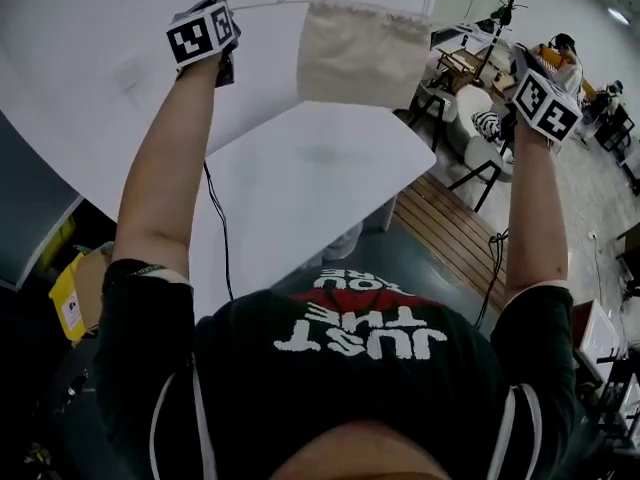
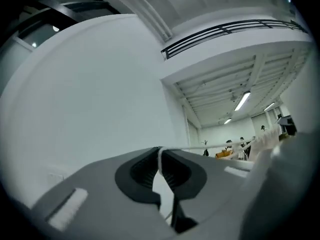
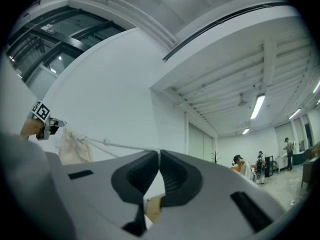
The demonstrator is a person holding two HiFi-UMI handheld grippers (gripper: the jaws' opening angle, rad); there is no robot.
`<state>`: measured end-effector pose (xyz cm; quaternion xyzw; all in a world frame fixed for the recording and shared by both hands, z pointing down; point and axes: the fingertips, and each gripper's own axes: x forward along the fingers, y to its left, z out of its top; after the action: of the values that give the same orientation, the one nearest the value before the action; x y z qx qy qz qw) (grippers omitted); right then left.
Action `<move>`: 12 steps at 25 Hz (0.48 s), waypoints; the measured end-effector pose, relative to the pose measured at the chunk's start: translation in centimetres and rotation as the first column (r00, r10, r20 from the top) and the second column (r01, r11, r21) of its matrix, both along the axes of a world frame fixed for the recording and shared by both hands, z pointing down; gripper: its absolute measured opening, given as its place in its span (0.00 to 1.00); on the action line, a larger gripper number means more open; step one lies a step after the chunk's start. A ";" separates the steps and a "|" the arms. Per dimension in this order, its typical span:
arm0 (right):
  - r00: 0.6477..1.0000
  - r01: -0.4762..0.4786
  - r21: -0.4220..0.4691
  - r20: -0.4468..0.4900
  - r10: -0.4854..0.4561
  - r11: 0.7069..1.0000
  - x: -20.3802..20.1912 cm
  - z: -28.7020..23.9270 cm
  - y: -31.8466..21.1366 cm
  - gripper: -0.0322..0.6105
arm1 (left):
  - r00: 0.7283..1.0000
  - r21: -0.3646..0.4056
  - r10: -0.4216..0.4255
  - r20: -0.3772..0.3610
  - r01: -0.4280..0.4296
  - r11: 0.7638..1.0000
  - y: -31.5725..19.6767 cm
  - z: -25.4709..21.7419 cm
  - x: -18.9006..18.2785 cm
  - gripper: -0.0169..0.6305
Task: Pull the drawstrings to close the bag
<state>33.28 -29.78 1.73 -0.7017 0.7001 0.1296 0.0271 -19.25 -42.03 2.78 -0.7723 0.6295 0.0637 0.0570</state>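
A cream cloth drawstring bag (image 1: 360,53) hangs in the air between my two raised grippers, its mouth gathered along the top. My left gripper (image 1: 215,28) is up at the left, shut on a white drawstring (image 1: 265,0) that runs taut to the bag. In the left gripper view the jaws (image 2: 160,154) pinch that drawstring (image 2: 210,146), which leads right to the bag (image 2: 265,136). My right gripper (image 1: 540,98) is up at the right. Its jaws (image 3: 158,154) are shut on the other drawstring (image 3: 120,145), stretched left to the bag (image 3: 72,144).
A white table (image 1: 320,178) lies below the bag, with a white wall behind it. Chairs and stools (image 1: 470,68) stand at the right beside a wooden floor strip (image 1: 450,228). A black cable (image 1: 220,238) hangs by the table. People (image 3: 245,166) stand far off.
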 end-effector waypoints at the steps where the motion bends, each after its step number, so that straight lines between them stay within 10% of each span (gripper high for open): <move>1: 1.000 -0.003 -0.004 -0.004 0.003 1.000 0.1 0.2 -0.1 0.07 | 1.000 -0.003 -0.001 0.004 0.001 1.000 -0.2 0.1 -0.1 0.04; 12: 1.000 -0.029 -0.009 0.004 0.029 1.000 2.5 1.2 0.5 0.07 | 0.985 -0.015 -0.052 0.166 0.056 0.998 -1.1 2.1 -2.2 0.04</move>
<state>35.75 -29.30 2.93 -0.7123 0.6903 0.1252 0.0235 -21.40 -43.13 4.92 -0.7581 0.6439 -0.0085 0.1033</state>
